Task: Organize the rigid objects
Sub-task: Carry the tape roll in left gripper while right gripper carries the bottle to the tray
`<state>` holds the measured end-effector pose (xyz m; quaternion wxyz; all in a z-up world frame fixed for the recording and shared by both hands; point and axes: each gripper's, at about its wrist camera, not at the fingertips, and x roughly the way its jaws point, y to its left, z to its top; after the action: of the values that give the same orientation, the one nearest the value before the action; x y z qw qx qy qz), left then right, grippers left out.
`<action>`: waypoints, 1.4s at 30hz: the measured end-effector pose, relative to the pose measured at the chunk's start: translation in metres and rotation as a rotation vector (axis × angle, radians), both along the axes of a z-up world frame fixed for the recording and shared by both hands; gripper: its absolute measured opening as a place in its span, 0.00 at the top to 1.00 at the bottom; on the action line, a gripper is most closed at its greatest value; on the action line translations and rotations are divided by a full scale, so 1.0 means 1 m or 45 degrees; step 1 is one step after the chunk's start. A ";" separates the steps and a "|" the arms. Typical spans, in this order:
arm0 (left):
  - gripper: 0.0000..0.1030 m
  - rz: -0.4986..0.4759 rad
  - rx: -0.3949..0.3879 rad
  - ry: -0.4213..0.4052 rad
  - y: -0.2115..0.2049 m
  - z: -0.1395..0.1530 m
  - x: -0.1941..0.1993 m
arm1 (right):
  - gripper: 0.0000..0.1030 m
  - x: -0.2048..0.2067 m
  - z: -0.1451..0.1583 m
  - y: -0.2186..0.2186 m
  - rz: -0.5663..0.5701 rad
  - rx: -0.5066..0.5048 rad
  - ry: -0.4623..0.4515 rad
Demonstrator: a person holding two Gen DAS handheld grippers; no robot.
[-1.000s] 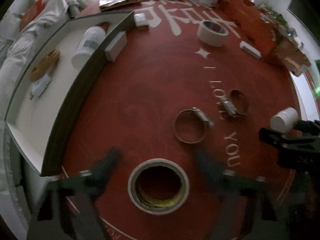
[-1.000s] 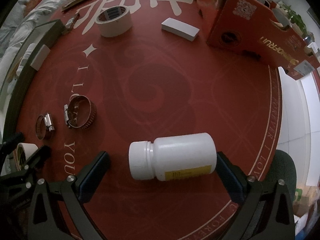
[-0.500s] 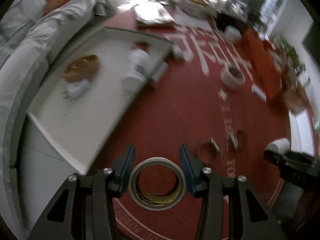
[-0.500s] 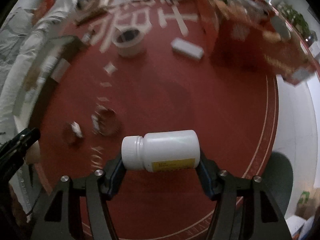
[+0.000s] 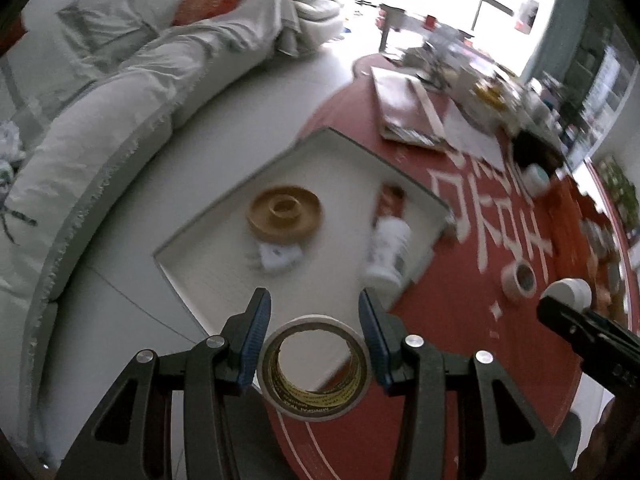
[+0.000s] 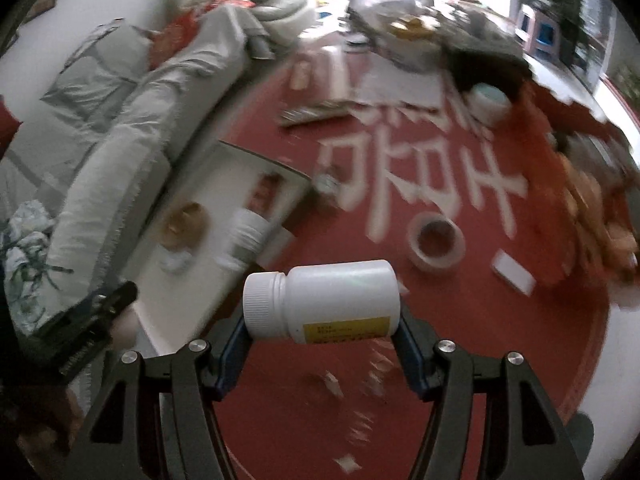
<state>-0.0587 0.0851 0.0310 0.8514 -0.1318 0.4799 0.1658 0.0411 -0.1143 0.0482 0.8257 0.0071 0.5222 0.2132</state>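
2 objects are now lifted off the round red table [image 5: 460, 312] since a second ago, the left gripper [image 5: 314, 344] clamped on the cream tape roll [image 5: 314, 368] and the right gripper [image 6: 322, 332] on the white plastic bottle [image 6: 324, 300], both heading toward the shallow white tray [image 5: 224, 264].

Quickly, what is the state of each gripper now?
Left gripper: shut on the tape roll.
Right gripper: shut on the white bottle.
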 end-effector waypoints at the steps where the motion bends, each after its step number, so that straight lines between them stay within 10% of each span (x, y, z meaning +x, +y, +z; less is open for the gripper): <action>1: 0.52 0.021 -0.003 -0.003 0.006 0.001 0.004 | 0.37 0.004 0.003 0.009 0.014 0.006 -0.004; 16: 0.52 0.191 -0.009 0.110 0.049 -0.043 0.039 | 0.37 0.066 -0.016 0.127 0.147 -0.029 0.073; 42: 0.52 0.199 -0.001 0.197 0.053 -0.074 0.060 | 0.37 0.081 -0.056 0.155 0.239 -0.170 0.079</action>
<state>0.0012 0.1380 -0.0433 0.7963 -0.1558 0.5324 0.2411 0.1223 0.0407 -0.0078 0.7843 -0.0901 0.5588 0.2539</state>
